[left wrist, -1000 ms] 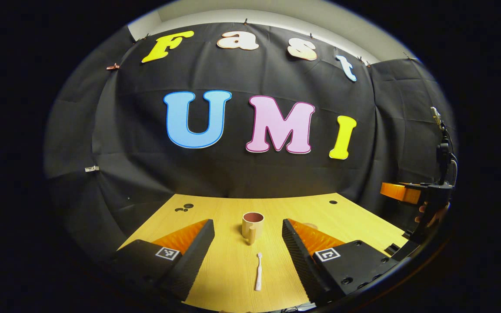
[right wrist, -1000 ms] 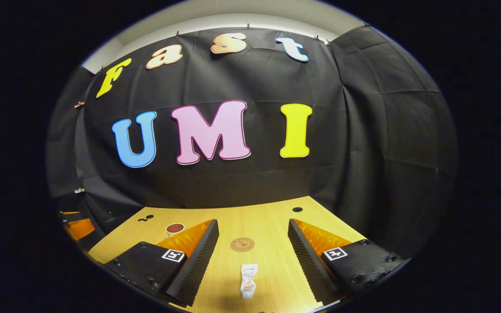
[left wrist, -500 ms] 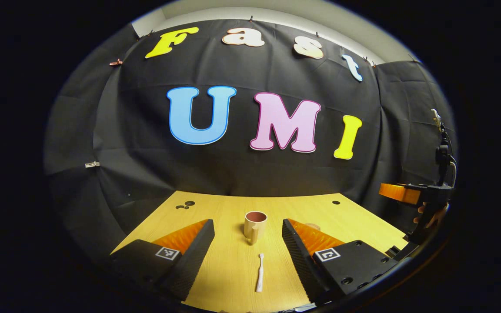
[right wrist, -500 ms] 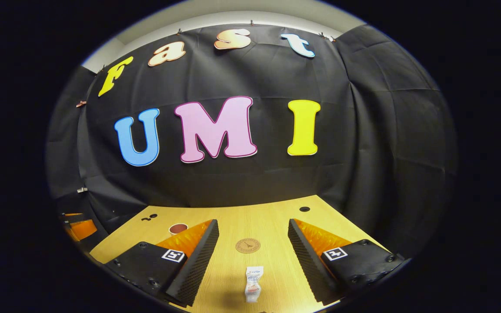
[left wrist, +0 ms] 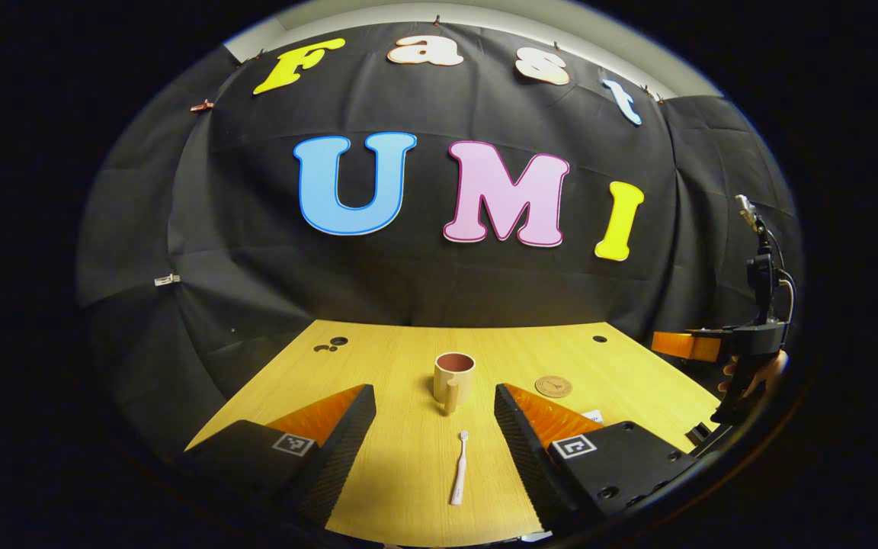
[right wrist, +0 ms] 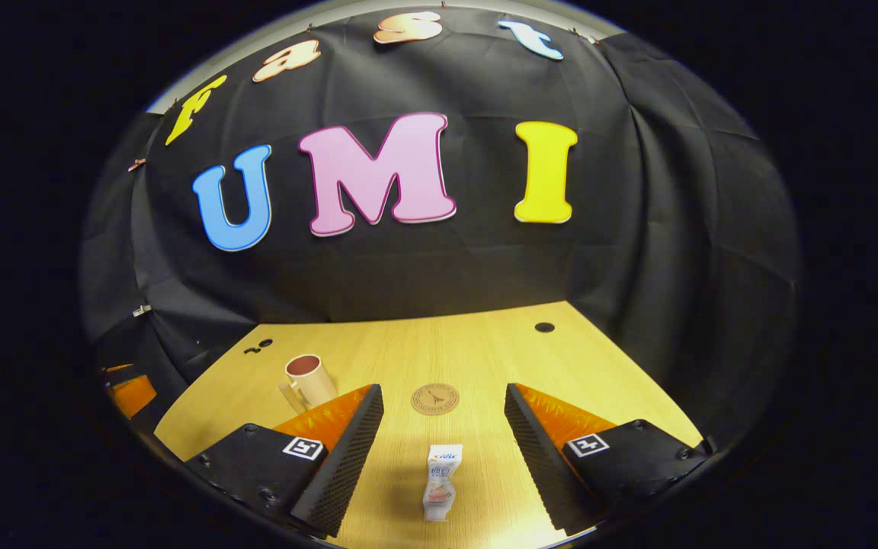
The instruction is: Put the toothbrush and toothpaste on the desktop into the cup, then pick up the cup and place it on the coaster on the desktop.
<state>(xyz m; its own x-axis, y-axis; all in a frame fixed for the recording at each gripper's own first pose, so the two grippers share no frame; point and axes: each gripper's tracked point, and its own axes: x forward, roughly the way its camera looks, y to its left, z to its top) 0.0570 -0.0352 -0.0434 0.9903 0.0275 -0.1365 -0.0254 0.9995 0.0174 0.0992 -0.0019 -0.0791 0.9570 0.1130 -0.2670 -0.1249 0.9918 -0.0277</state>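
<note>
In the left gripper view the left gripper [left wrist: 434, 427] shows two long wedge-shaped fingers [left wrist: 347, 435] with finely ribbed inner faces, each mounted on a flat matte block body; a small square black-and-white marker sits on top of each block, and round screw recesses dot the right block near its edge. The right gripper [right wrist: 443, 431] in the right gripper view is built the same way: ribbed wedge fingers [right wrist: 538, 442], square markers, screw recesses along the blocks' outer corners. Farther off in the left gripper view, a hand [left wrist: 751, 375] grips the other device's dark handle, with a thin cable looping above it
</note>
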